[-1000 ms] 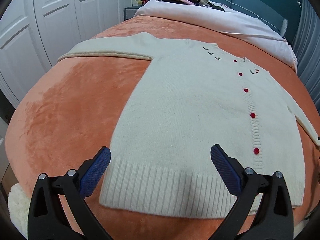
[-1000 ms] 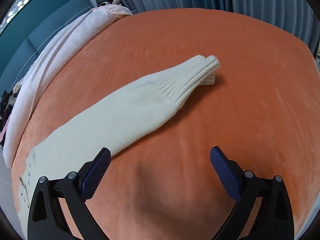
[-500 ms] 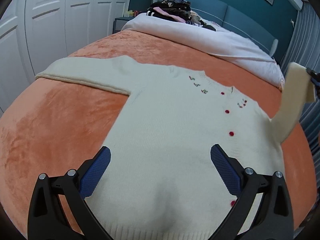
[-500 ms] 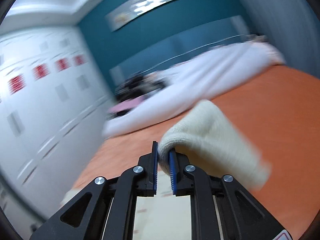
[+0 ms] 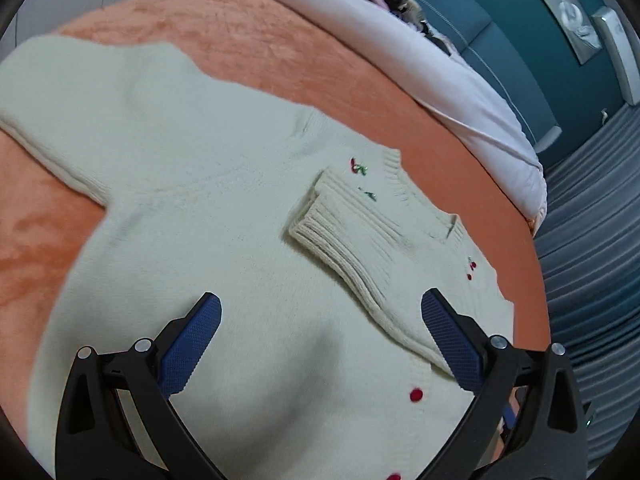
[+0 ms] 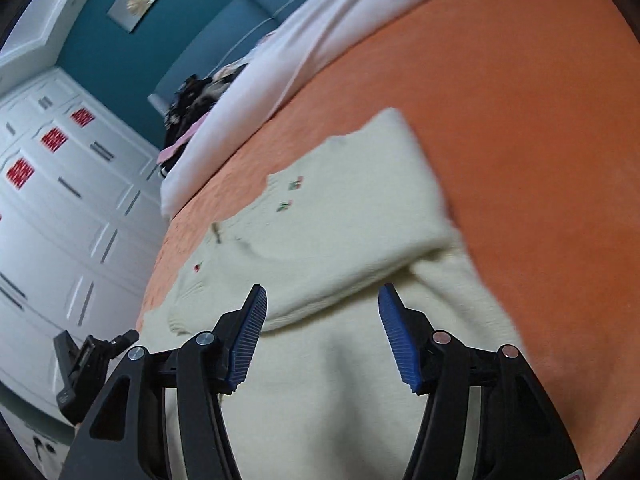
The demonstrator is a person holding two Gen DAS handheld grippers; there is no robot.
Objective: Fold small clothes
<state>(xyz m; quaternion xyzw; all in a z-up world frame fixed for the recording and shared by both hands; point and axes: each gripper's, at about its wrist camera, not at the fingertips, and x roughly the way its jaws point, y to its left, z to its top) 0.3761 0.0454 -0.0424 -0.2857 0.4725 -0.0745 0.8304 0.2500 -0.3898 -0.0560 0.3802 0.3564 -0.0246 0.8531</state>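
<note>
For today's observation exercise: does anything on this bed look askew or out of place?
Nothing is damaged or spilled. The cream cardigan is only half folded: one sleeve lies diagonally across its chest, the other sleeve is spread on the orange blanket.

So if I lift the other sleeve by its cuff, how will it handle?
Probably floppy: the folded sleeve drapes limply across the cardigan. Likely light, since the knit looks thin. It may drag the body along, as the fuzzy orange blanket could grip the knit.
</note>
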